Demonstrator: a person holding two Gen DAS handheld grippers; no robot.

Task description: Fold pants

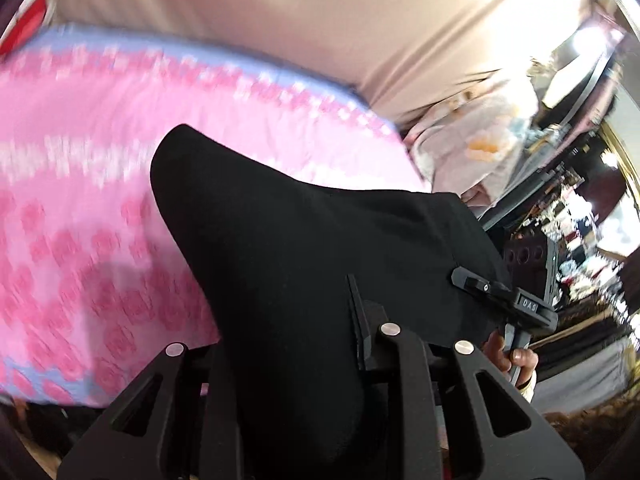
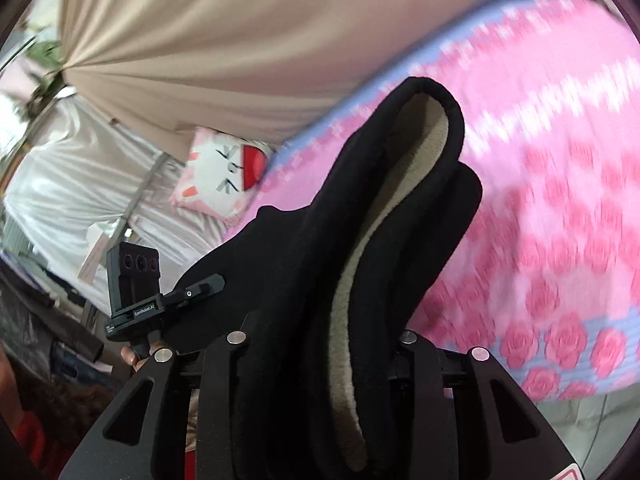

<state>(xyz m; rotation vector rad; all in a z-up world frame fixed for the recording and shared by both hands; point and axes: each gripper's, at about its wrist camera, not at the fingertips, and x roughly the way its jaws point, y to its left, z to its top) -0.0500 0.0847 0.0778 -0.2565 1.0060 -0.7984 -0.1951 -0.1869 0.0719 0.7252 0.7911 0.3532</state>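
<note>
A pink bedspread (image 1: 80, 168) printed with roses and edged in pale blue fills most of both views, blurred. Beige curtains (image 2: 208, 32) hang behind it. Black pants (image 1: 288, 240) with a cream fleece lining (image 2: 400, 184) are lifted above the bedspread, stretched between the two claws. The left gripper (image 1: 320, 344) is pinched on a fold of the black cloth, which hides most of its fingers. The right gripper (image 2: 316, 360) is likewise clamped on a bunched, layered edge, probably the waistband. A white cushion (image 2: 224, 176) with a red-and-pink cartoon face lies beside the bedspread.
</note>
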